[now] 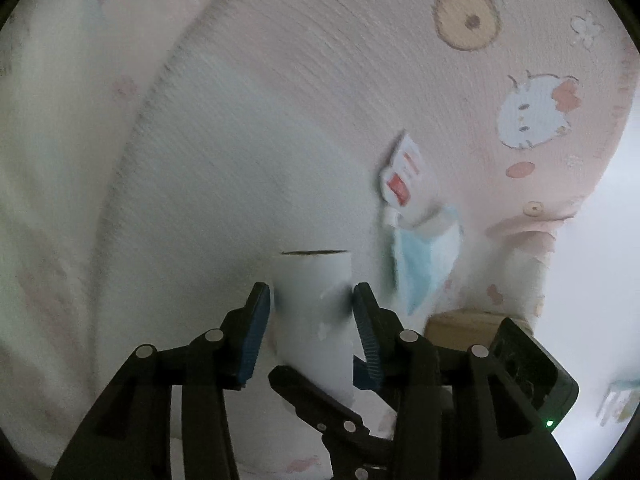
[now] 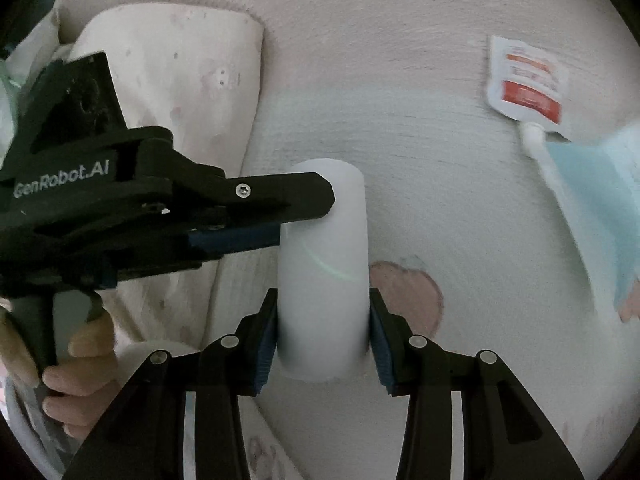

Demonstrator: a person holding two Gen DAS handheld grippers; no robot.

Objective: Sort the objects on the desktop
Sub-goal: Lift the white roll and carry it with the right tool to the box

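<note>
The right gripper point(image 2: 323, 336) clamped the white tube point(image 2: 323, 264) at its base, above the patterned cloth point(image 2: 400, 80). The left gripper point(image 1: 311, 332) straddled the tube's other end, pads slightly clear. Recommended: withdraw the left straight back, keeping the right's grip firm.

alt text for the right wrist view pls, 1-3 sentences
The right gripper clamps a white cylinder low down on both sides, while the left gripper, held in a hand, reaches in from the left to its upper part. On the pale patterned cloth to the right lie a white and red spouted pouch and a blue face mask.
</note>
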